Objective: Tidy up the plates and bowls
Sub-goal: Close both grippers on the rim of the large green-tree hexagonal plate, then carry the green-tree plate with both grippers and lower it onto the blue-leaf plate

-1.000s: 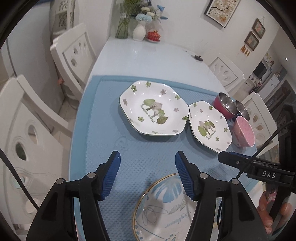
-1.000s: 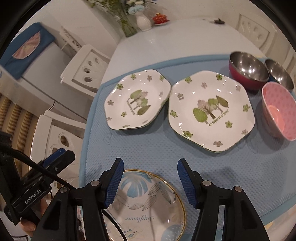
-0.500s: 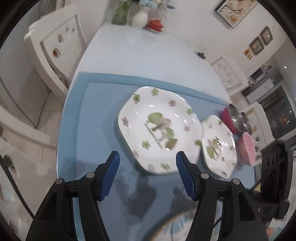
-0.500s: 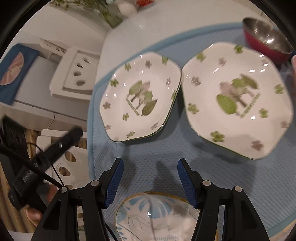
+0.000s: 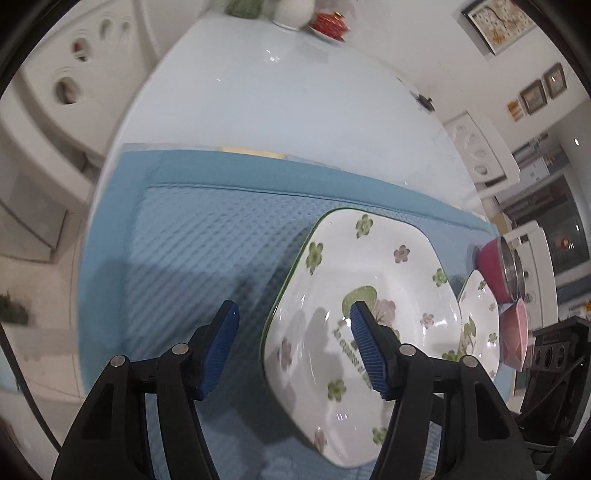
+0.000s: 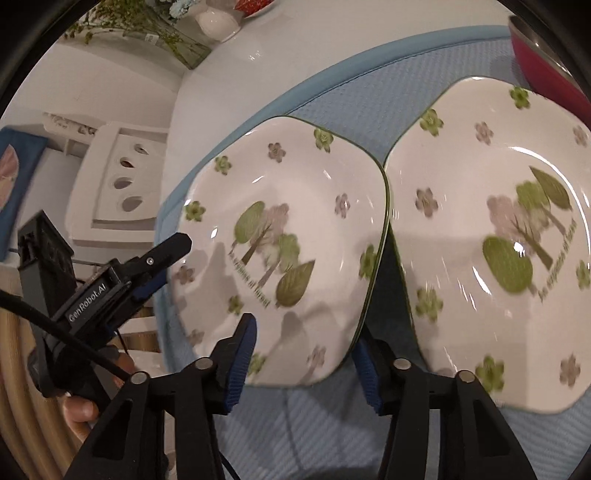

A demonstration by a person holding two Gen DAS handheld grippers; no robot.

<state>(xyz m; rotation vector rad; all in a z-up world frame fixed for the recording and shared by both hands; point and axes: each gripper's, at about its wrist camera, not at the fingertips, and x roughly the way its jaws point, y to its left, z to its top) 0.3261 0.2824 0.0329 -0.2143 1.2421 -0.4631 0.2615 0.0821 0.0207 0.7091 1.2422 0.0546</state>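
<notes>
Two white hexagonal plates with green tree prints lie side by side on a blue mat. The left plate is nearest both grippers. My left gripper is open, its jaws straddling that plate's left rim. My right gripper is open, its jaws spanning the same plate's near edge. The left gripper also shows in the right wrist view at the plate's left side. The right plate touches the left one.
A red steel-lined bowl, a second steel bowl behind it and a pink bowl stand at the mat's right end. White chairs ring the table. A vase and red dish stand at the far end.
Both grippers have moved forward and down toward the left tree plate, which now fills both views. The blue floral bowl near the front edge has dropped out of sight. Both jaws stayed open.
</notes>
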